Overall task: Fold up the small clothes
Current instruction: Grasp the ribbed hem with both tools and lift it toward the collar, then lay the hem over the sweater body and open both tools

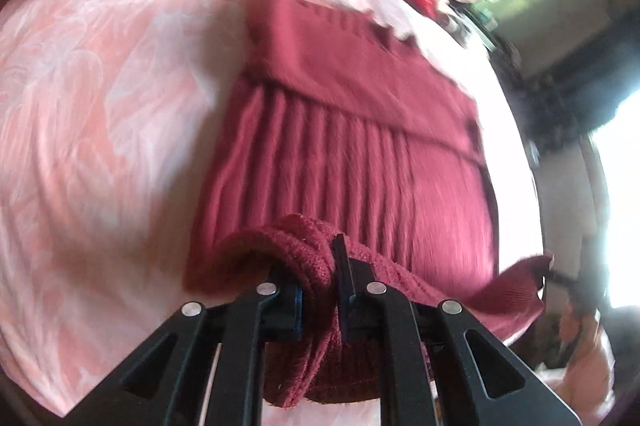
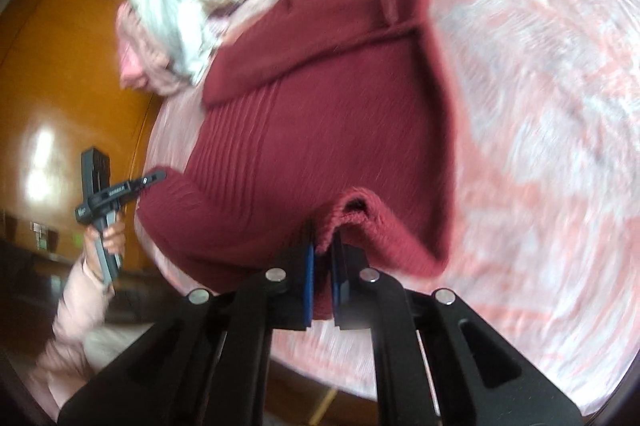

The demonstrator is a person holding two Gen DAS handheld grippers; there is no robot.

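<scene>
My left wrist camera looked steeply down along my fingers (image 1: 316, 290), close over the maroon knit garment (image 1: 344, 145) on the bed (image 1: 80, 105). My right wrist camera looked down likewise, equally close. Both views shared that garment (image 2: 320, 129) and the pink bedspread (image 2: 540, 145).

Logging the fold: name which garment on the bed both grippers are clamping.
The maroon ribbed sweater; the white and pink clothes lie untouched in a heap beyond it.
</scene>
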